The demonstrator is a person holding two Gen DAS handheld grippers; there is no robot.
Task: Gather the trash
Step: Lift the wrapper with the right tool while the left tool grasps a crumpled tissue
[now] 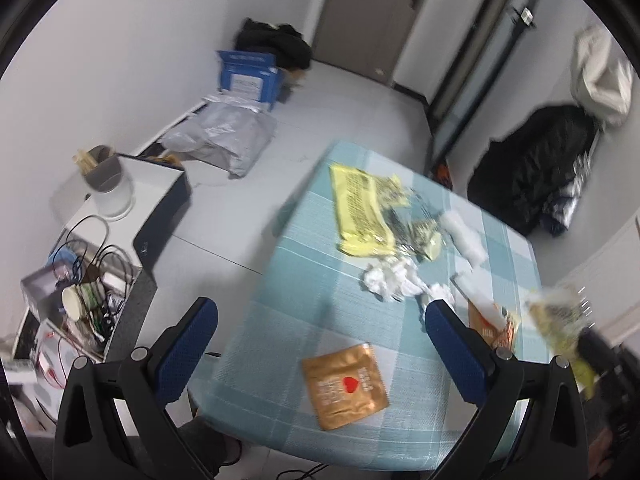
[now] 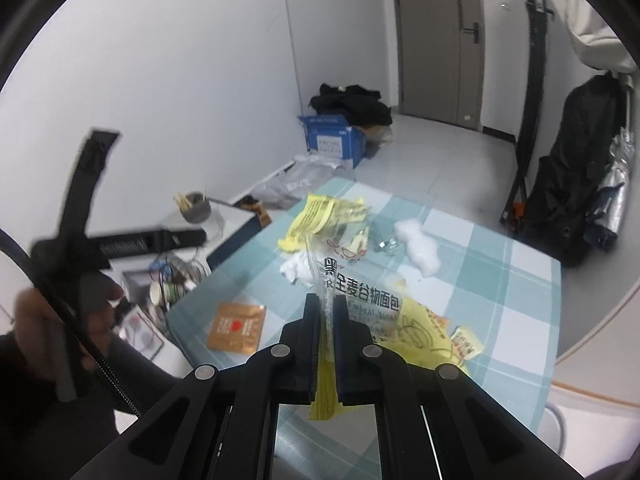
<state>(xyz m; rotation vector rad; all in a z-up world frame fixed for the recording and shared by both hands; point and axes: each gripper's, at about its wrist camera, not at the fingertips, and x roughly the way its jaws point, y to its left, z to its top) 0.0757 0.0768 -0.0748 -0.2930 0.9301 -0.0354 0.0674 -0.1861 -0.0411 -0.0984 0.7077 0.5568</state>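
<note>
A: So, right fingers [image 2: 310, 320]?

B: Clamped together on the clear wheat-bread bag [image 2: 360, 300]. Thin film pinched edge-on between them, printed part fanning out ahead of the tips, yellow tail hanging behind. Held up off the counter [image 2: 480, 280], apparently to carry it away without dragging other litter along.

A: And left fingers [image 1: 192, 332]?

B: Wide apart, gripping nothing. Poised over the near edge of the counter, with the brown heart-printed sachet [image 1: 346, 386] lying flat below and between them. Probably spread that far to straddle a flat packet.

A: Rest of the trash?

B: Crumpled white tissue [image 1: 390, 280] just ahead of the left fingertips, yellow printed bag [image 1: 360, 208] farther out, white fluffy wad [image 1: 466, 236] beside that. Small orange sachet [image 1: 496, 328] just outside the right-hand finger. All loose on the counter, none gathered yet.

A: Trouble ahead?

B: Likely slippery film, so worth a firm pinch. Hard to scoop a flat sachet; better taken from an edge.
</note>
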